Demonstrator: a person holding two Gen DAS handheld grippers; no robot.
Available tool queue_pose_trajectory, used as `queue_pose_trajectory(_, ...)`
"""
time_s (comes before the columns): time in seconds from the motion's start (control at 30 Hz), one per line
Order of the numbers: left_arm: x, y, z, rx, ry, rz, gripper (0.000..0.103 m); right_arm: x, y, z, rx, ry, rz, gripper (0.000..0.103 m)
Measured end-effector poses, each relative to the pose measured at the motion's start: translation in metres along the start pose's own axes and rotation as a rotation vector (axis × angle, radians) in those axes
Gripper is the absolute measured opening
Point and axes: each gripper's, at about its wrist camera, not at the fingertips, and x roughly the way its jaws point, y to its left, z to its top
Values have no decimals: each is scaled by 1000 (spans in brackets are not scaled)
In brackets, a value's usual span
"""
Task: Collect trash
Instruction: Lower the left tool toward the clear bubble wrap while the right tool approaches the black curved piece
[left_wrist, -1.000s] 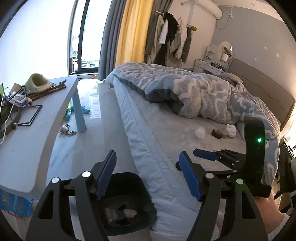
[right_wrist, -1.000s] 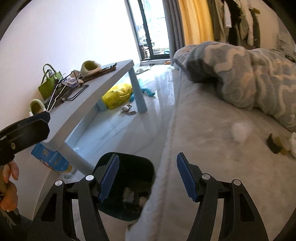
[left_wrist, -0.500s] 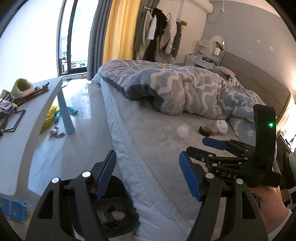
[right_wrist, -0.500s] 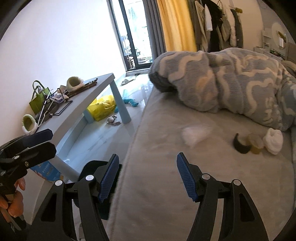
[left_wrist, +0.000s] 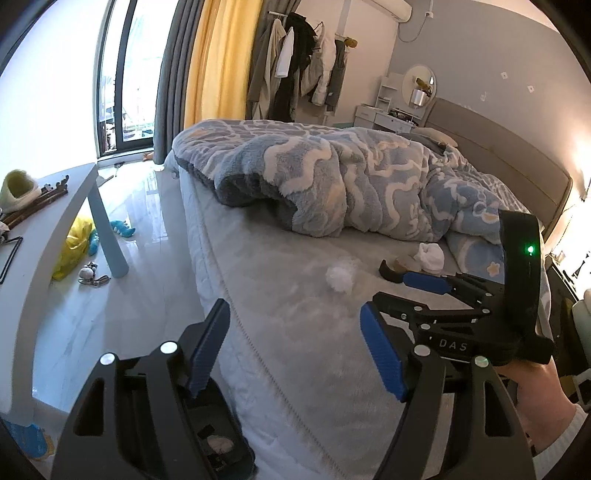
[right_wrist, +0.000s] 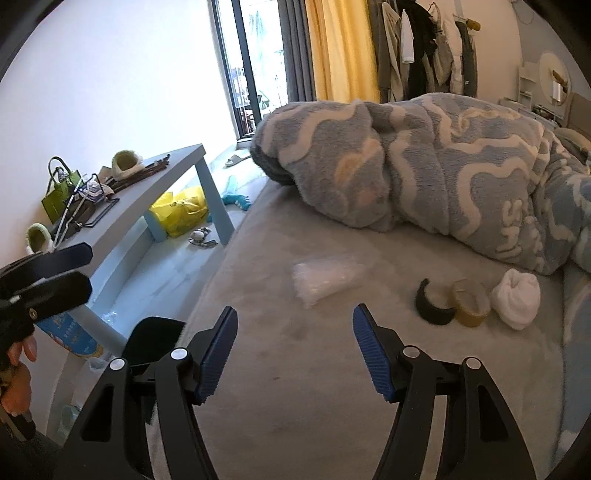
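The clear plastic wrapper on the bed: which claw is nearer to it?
Right. The right claw is open over the mattress just short of the clear plastic wrapper; the left claw hangs back at the bed's edge above the trash bin.

The letters "DAS" stand in pale print on the black body of the right gripper, seen just right of the left gripper's own right finger. Ahead and to the right of the right gripper, the fleece blanket bears large pale woven letters, not readable whole
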Motion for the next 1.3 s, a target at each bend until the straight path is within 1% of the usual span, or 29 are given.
queue_pose_trajectory(0.03, 2, -1, 1, -2, -2, 5, 76, 1, -4, 1, 3, 1, -1, 66)
queue_pose_trajectory(0.1, 10, -1, 4, -12, 2, 2, 76, 3, -12, 3, 1, 5, -4, 62)
queue_pose_trajectory(0.4, 44, -6, 13, -6, 27, -4, 77, 15, -53, 6, -11, 32, -29, 60)
queue_pose_trajectory(0.5, 54, -7, 14, 1, 38, -3, 77, 22, -66, 7, -12, 39, -24, 58)
queue_pose_trajectory(0.73, 83, -15, 17, 28, 78, -18, 77, 35, -85, 8, -32, 61, -18, 56)
queue_pose_trajectory(1.0, 108, -25, 18, 44, 101, -29, 77, 48, -108, 6, -34, 79, -8, 56)
queue_pose_trajectory(1.2, 125, -27, 19, 40, 112, -24, 77, 61, -118, 6, -12, 95, 26, 56)
queue_pose_trajectory(1.3, 132, -28, 21, 37, 116, -28, 77, 68, -119, 6, -16, 107, 26, 55)
